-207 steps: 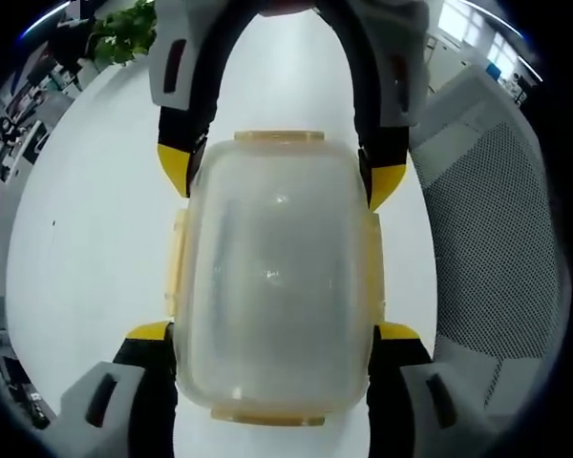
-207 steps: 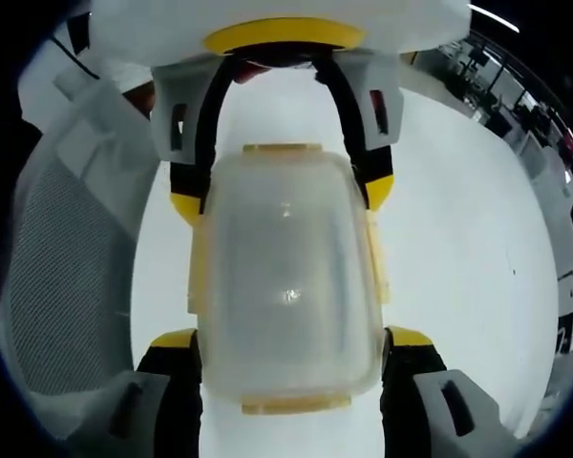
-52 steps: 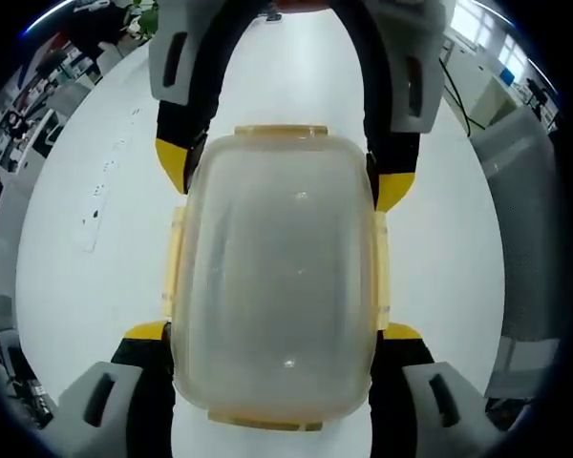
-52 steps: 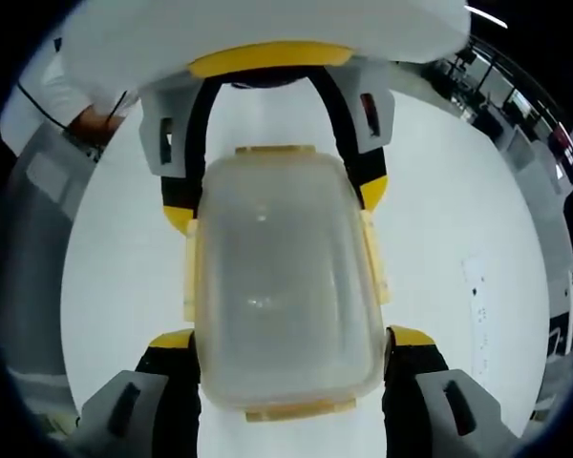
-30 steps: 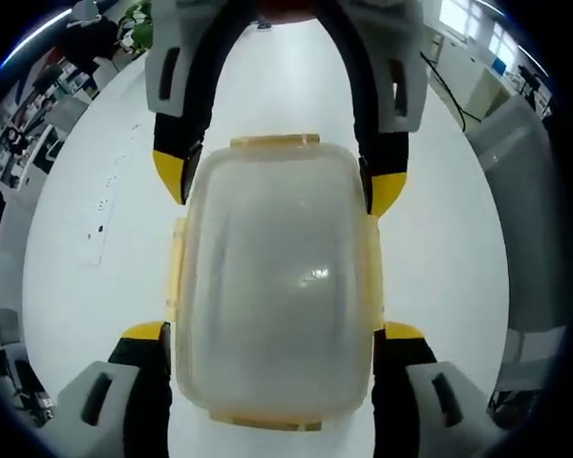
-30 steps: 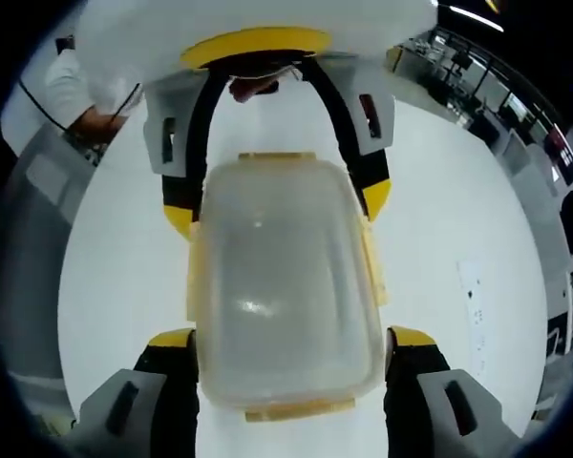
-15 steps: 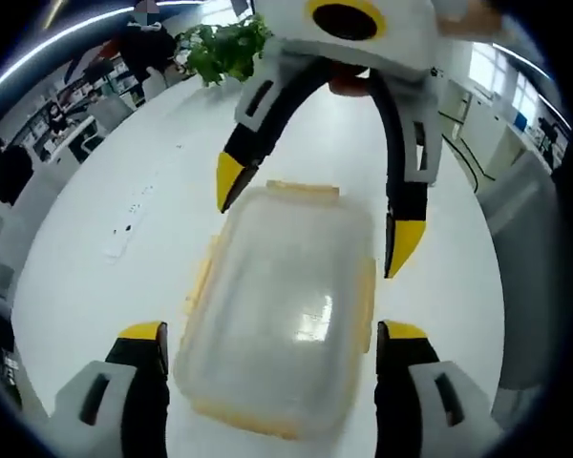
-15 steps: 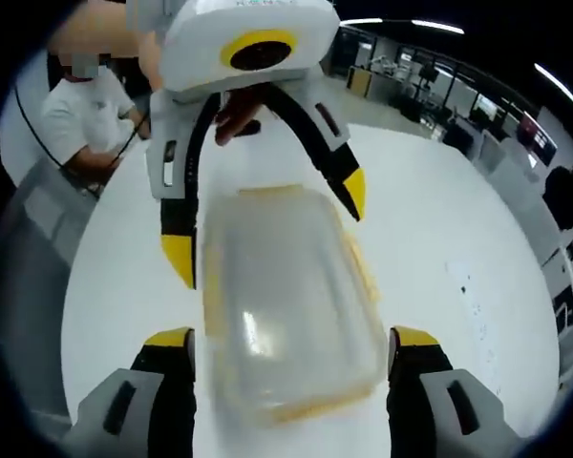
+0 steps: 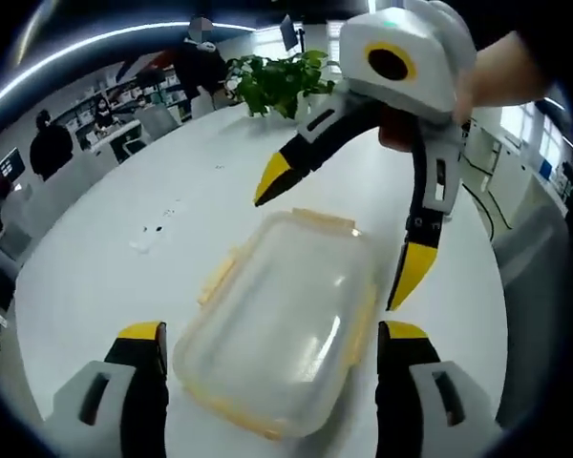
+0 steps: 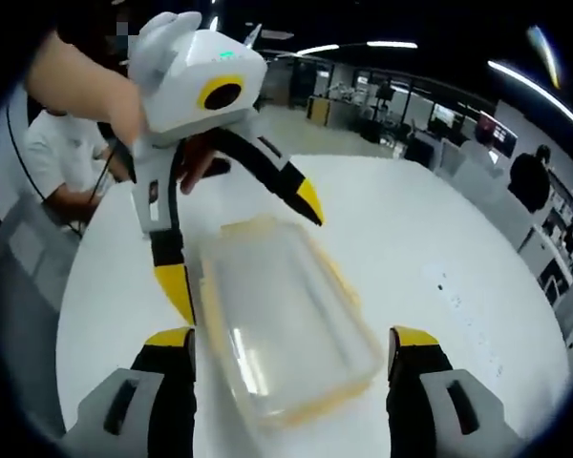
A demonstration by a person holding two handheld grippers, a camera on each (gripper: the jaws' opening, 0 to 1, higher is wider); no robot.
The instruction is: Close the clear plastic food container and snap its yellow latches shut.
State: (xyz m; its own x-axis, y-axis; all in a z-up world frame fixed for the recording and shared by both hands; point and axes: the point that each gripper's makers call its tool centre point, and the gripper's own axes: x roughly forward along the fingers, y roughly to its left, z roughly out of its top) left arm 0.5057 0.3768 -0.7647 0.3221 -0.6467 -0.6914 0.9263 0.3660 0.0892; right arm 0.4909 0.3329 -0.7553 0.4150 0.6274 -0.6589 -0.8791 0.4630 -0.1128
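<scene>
The clear plastic container (image 9: 296, 315) lies on the white table (image 9: 105, 286) with its lid on and yellow latches (image 9: 217, 278) along its edges; I cannot tell whether they are snapped. My left gripper (image 9: 272, 334) is open, its yellow tips standing either side of the container's near end without touching it. My right gripper (image 9: 342, 227), held by a hand, hangs open above the far end. In the right gripper view the container (image 10: 286, 324) lies between the open right gripper (image 10: 292, 337) and the open left gripper (image 10: 244, 241) beyond it.
A potted plant (image 9: 277, 81) stands at the table's far edge, with people (image 9: 201, 62) and desks behind. A person in a white shirt (image 10: 62, 143) sits by a grey chair (image 10: 19, 286). Small dark marks (image 9: 158, 232) dot the table.
Both grippers, earlier closed against the container's long sides, have opened and drawn back and upward. The container is let go and rests on the table.
</scene>
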